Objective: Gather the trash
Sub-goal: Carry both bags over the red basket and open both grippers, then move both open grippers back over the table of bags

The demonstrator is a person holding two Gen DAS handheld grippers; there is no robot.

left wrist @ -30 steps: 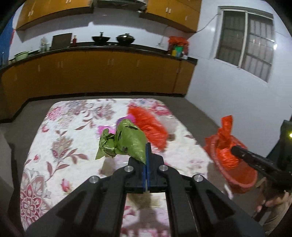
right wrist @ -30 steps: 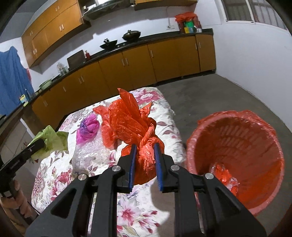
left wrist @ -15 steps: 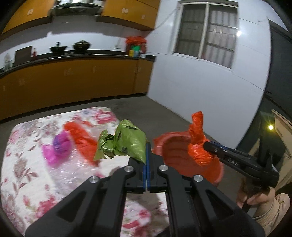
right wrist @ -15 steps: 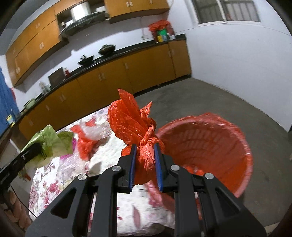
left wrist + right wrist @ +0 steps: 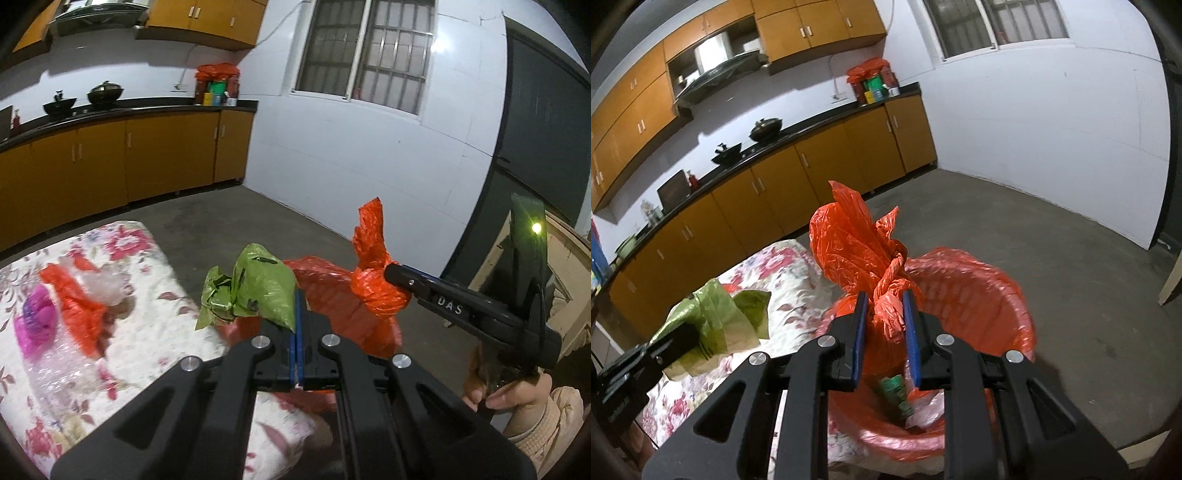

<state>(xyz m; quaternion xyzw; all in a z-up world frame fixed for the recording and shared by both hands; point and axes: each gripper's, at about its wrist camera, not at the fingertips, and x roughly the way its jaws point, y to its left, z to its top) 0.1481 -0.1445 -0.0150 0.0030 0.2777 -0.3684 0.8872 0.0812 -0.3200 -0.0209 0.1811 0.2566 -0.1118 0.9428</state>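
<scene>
My left gripper (image 5: 297, 295) is shut on a crumpled green plastic bag (image 5: 258, 288), held in the air at the table's right edge. That green bag (image 5: 716, 325) also shows at the left of the right wrist view. My right gripper (image 5: 884, 299) is shut on a knotted red plastic bag (image 5: 857, 247), held over the red-lined trash bin (image 5: 979, 295). In the left wrist view the red bag (image 5: 373, 280) hangs above the bin (image 5: 332, 295), which stands on the floor just right of the table. Several bits of trash (image 5: 905, 398) lie inside the bin.
On the floral-covered table (image 5: 147, 332) lie another red bag (image 5: 74, 302), a pink bag (image 5: 37, 321) and clear plastic wrap (image 5: 99, 284). Orange cabinets (image 5: 110, 158) line the far wall. Bare concrete floor (image 5: 1071, 258) spreads right of the bin. A person's hand (image 5: 509, 391) holds the right gripper.
Both grippers swung right, from above the table toward the bin, each still gripping its bag. The red bag now hangs over the bin's opening; the green bag has reached the table's edge.
</scene>
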